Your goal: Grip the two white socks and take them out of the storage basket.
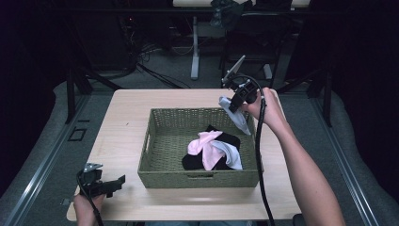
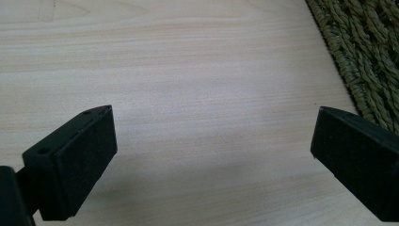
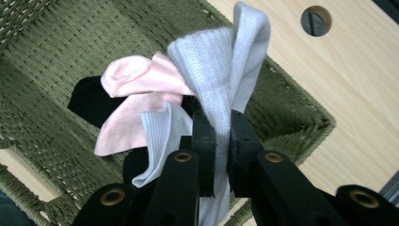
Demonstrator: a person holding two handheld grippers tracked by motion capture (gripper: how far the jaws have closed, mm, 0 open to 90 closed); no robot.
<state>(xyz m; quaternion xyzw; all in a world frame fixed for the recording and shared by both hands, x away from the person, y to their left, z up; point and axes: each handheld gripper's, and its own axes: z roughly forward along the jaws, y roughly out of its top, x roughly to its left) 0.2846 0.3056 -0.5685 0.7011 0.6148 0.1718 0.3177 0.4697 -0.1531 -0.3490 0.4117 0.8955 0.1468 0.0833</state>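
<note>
**One sock lifted, a pile left in the basket**

At the near left the left gripper (image 1: 114,183) rests on the table (image 1: 122,117), jaws wide and empty. In the green woven basket (image 1: 155,141) pink (image 1: 203,143), black (image 1: 230,139) and white socks (image 1: 231,155) lie heaped. Far right, the right gripper (image 1: 234,102) pinches a pale grey sock (image 1: 240,120) above the basket's far right corner — whether going in or coming out, I can't tell.

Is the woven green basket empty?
No, pink, black and pale grey socks lie inside the woven green basket.
</note>
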